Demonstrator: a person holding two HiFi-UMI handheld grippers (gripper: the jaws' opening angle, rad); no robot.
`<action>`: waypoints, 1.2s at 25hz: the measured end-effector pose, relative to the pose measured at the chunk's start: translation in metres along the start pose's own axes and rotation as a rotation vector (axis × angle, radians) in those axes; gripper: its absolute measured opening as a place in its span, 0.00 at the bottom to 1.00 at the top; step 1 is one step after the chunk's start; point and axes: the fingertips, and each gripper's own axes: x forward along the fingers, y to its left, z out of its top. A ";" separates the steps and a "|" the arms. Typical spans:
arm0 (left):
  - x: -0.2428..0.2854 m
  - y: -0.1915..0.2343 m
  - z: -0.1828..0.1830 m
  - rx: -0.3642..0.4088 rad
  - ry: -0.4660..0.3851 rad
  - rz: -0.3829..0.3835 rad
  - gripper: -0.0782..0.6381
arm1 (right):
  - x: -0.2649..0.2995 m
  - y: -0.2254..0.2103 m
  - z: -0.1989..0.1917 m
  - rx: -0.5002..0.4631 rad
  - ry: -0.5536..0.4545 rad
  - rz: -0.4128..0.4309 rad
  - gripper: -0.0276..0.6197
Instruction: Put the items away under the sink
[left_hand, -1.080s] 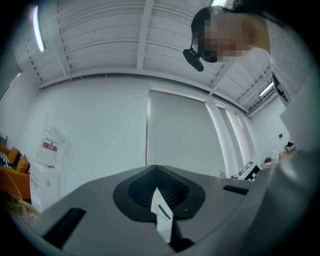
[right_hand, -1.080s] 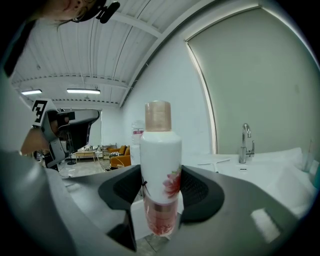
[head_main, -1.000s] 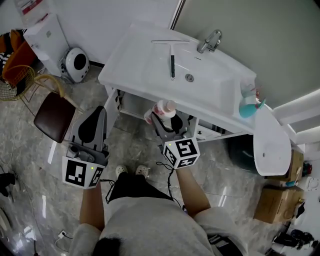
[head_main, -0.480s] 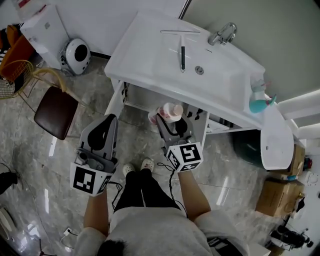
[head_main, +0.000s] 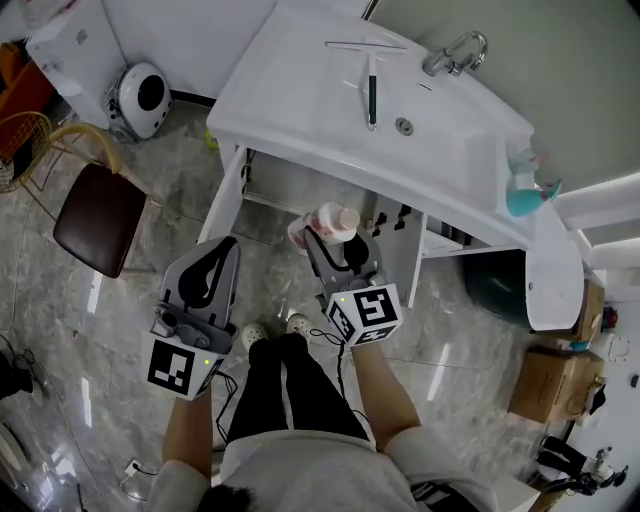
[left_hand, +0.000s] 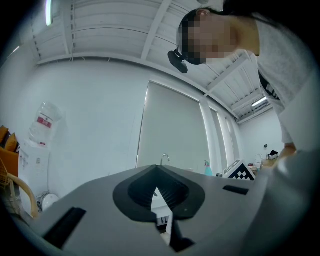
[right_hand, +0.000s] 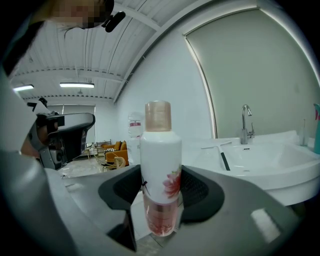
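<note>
Tongs number two: right gripper clamps one white, pink-capped plastic bottle just below the white sink's front edge; left gripper closed, empty. One black-handled squeegee lies in the basin

- My head camera looks steeply down on the sink, my left claw and right claw.
- Each claw's camera looks level along its own jaws; the right sits close behind the bottle.
- All three share the faucet.
</note>
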 end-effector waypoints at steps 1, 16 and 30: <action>-0.001 0.000 -0.006 0.000 0.004 0.001 0.11 | 0.002 0.000 -0.006 0.001 0.003 0.002 0.41; 0.009 -0.012 -0.128 -0.014 0.043 0.009 0.11 | 0.044 -0.036 -0.118 0.010 0.022 0.042 0.41; 0.021 -0.009 -0.300 -0.008 0.078 -0.026 0.11 | 0.095 -0.084 -0.257 -0.010 0.005 0.030 0.41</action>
